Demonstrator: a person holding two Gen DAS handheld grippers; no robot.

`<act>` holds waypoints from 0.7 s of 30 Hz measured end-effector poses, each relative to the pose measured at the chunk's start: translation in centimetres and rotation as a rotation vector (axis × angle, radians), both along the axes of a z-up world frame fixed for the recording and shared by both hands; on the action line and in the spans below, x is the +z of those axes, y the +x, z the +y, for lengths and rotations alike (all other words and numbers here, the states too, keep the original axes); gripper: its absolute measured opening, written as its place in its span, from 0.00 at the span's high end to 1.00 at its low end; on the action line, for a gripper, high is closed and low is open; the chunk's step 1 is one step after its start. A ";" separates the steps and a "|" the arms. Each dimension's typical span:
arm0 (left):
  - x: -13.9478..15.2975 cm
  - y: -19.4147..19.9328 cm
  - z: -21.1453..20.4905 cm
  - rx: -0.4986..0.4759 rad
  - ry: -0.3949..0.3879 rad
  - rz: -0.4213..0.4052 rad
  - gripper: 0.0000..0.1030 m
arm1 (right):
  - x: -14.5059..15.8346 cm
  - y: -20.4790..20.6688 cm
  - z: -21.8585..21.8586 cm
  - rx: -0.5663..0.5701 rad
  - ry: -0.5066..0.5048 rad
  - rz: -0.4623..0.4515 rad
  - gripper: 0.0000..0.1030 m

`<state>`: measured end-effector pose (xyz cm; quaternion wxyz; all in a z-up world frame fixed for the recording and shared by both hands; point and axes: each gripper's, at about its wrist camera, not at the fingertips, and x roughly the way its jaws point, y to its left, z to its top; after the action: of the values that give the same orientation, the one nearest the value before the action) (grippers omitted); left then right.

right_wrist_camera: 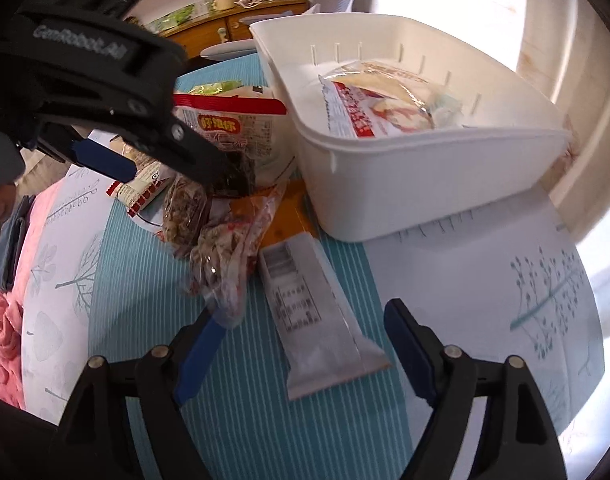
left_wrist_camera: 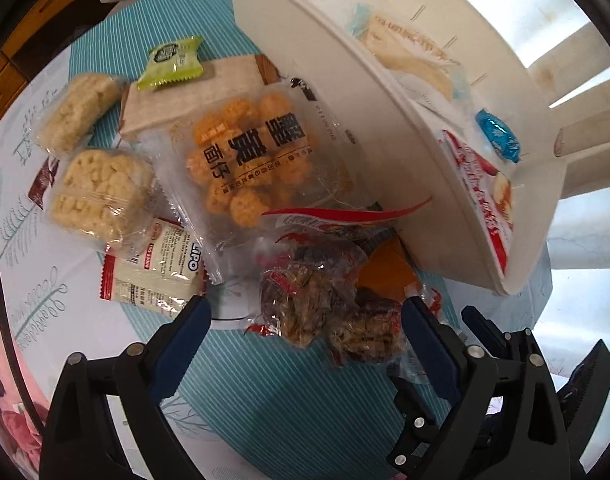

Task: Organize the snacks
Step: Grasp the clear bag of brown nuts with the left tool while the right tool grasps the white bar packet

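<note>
My left gripper [left_wrist_camera: 305, 312] points down at the table, open, straddling a clear packet of dark brown snack pieces [left_wrist_camera: 325, 300]. The right pad is at the packet's edge and the left pad stands clear of it. In the right wrist view the same gripper [right_wrist_camera: 169, 172] hangs over the brown packet [right_wrist_camera: 221, 248]. My right gripper [right_wrist_camera: 305, 320] is open around a flat silver-grey packet [right_wrist_camera: 317, 320] lying on the striped cloth, with neither pad on it. The white basket [right_wrist_camera: 425, 168] holds a red-and-white packet [right_wrist_camera: 357, 116] and a pale bread packet [right_wrist_camera: 397, 84]. A blue candy [left_wrist_camera: 499, 140] lies inside too.
Left of the basket [left_wrist_camera: 345, 80] lie a bag of orange balls [left_wrist_camera: 249, 160], two rice-cracker packets [left_wrist_camera: 101, 192], a green packet [left_wrist_camera: 173, 64] on a beige box [left_wrist_camera: 185, 96], a Lipo packet [left_wrist_camera: 157, 268] and an orange packet [left_wrist_camera: 389, 268]. A wooden cabinet [right_wrist_camera: 233, 24] stands behind.
</note>
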<state>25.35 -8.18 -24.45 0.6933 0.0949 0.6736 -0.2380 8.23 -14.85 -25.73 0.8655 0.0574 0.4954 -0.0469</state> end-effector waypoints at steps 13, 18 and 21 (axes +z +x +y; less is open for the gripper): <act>-3.2 1.4 0.3 0.101 0.006 0.116 0.43 | -0.6 2.8 0.0 0.093 -0.043 0.071 0.57; -3.0 1.2 2.1 0.145 -0.024 0.132 0.49 | -0.4 3.1 0.2 0.086 -0.033 0.102 0.59; -3.0 0.8 3.5 0.179 -0.047 0.149 0.50 | -0.3 3.6 0.2 0.068 -0.008 0.123 0.62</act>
<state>26.10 -4.71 -27.48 0.6617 0.0004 0.7234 -0.1973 11.78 -14.67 -26.02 0.8347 0.0338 0.5492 -0.0229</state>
